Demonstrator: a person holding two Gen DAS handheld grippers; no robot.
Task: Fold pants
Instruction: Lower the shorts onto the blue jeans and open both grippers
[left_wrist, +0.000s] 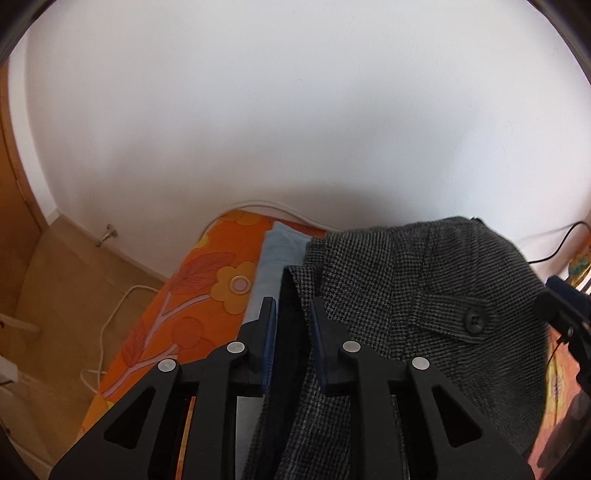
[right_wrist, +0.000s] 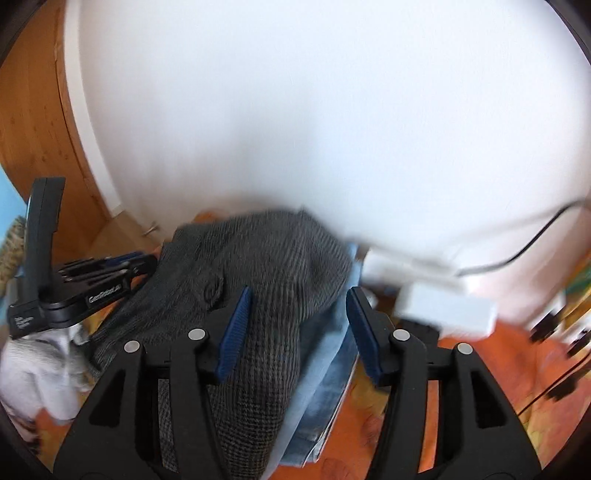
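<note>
The grey houndstooth pants (left_wrist: 424, 295) lie bunched on the orange floral ironing board (left_wrist: 192, 288), with a black button (left_wrist: 475, 319) on a pocket flap. My left gripper (left_wrist: 292, 310) is narrowly apart, its pads on either side of a pants edge with dark lining. It looks shut on that fabric. My right gripper (right_wrist: 299, 306) is open wide, hovering over the pants (right_wrist: 258, 266); the cloth lies between and under its jaws. The left gripper also shows in the right wrist view (right_wrist: 92, 284) at the left. The right wrist view is blurred.
Folded light blue jeans (right_wrist: 328, 369) lie under the pants; they also show in the left wrist view (left_wrist: 275, 258). A white box (right_wrist: 443, 306) and black cable (right_wrist: 517, 254) are at the right. White cloth (right_wrist: 40, 373) lies left. A white wall is behind; white cord (left_wrist: 110, 321) on the floor.
</note>
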